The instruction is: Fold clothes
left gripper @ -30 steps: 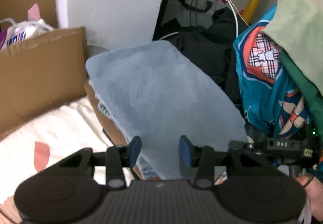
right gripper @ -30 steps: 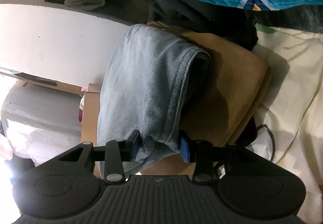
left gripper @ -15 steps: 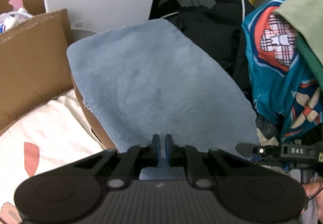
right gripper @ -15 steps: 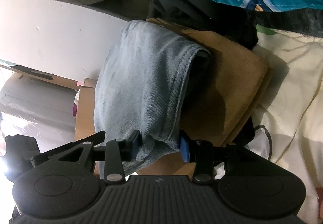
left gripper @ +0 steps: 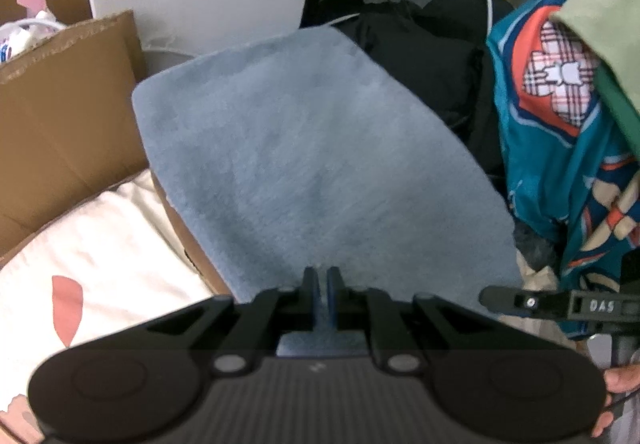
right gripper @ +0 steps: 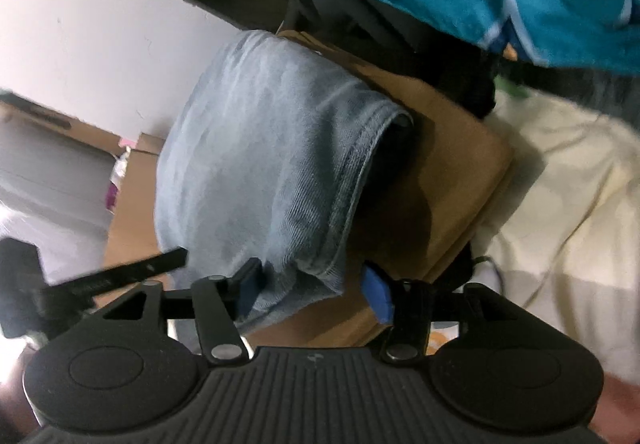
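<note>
garment on folded stack | cardboard box left | clothes pile right

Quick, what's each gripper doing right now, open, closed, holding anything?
Left gripper: jaws nearly together, have just opened slightly; whether they pinch the blue garment cannot be told.
Right gripper: open, jaws just widened; the garment's edge hangs between them, not pressed.

The folded light-blue soft cotton garment lies flat as a rounded rectangle, its stitched hem forming one open edge with dark shadow beneath. It rests on top of a folded tan-brown cloth, which juts out past it on the hem side. Both lie stacked on a cream bedsheet.
</note>
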